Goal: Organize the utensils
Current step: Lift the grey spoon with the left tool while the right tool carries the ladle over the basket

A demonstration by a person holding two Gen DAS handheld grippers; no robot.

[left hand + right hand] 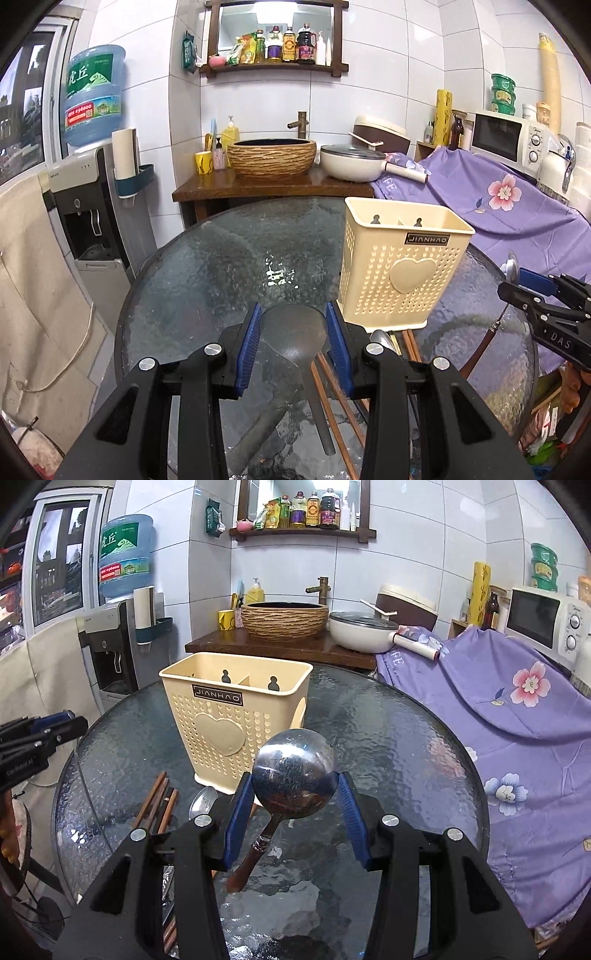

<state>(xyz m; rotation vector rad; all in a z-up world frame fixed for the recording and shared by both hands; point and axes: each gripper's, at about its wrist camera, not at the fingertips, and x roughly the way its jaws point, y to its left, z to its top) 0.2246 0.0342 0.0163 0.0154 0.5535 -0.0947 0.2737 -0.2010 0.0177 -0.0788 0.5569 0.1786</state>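
A cream perforated utensil holder [397, 266] stands upright on the round glass table [207, 266]; it also shows in the right wrist view [229, 716]. My left gripper [293, 334] is shut on the bowl of a grey plastic rice spoon [293, 334], whose handle hangs down toward me. My right gripper [295, 801] is shut on the bowl of a steel ladle [293, 775] with a brown handle. Brown chopsticks [157, 806] and a small steel spoon [203, 801] lie on the glass in front of the holder.
A purple flowered cloth [517, 716] covers the counter to the right, with a microwave [543, 620] on it. A wooden stand behind the table holds a woven basin [284, 620] and a white pan [360, 631]. A water dispenser [92, 206] stands at left.
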